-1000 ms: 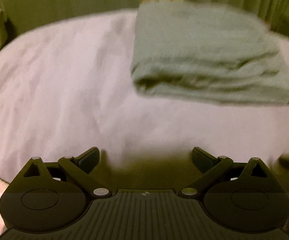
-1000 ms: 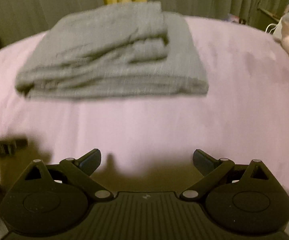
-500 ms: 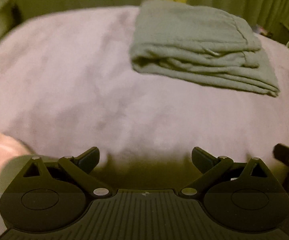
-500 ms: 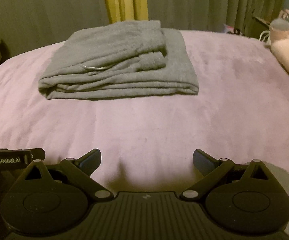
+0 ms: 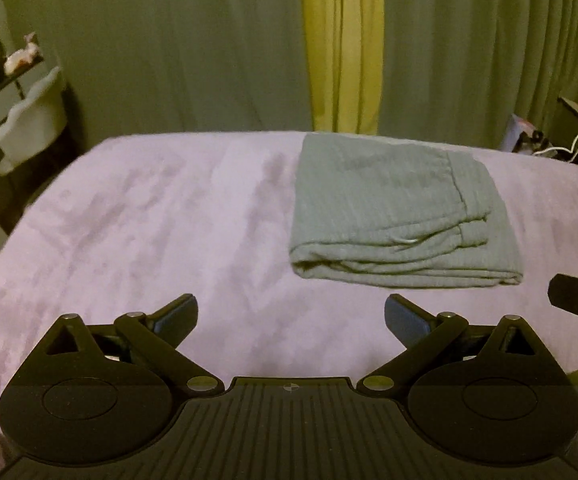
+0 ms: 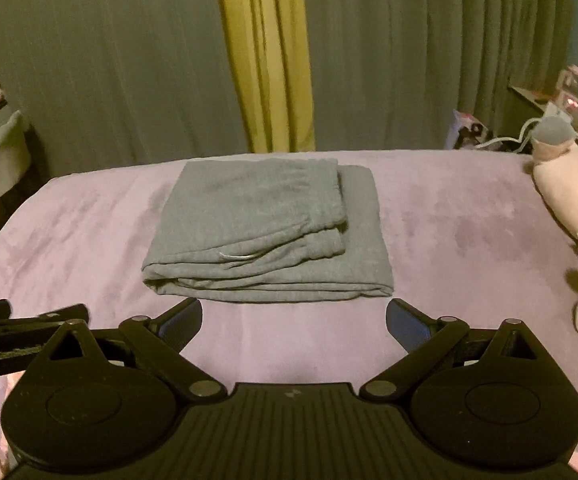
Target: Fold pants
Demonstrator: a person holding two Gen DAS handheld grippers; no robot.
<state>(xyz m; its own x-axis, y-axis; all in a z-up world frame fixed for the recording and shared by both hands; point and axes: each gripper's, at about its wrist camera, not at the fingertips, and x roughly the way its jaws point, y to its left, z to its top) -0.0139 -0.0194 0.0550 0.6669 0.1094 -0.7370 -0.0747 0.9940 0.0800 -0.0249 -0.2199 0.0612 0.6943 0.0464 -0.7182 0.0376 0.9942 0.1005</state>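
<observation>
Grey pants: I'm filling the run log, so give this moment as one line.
folded grey fabric pants: flat on purple bedspread | left gripper: open, empty | right gripper: open, empty

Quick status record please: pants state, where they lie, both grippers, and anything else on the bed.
pants: grey pants folded into a compact stack, a drawstring tip showing at the near fold
surface: purple bed cover, pants lying flat on it toward the far side
left gripper: left gripper open, empty, short of the pants and not touching them
right gripper: right gripper open, empty, just short of the near fold
other items: pink plush toy at the bed's right edge
backdrop: green curtains with a yellow strip
</observation>
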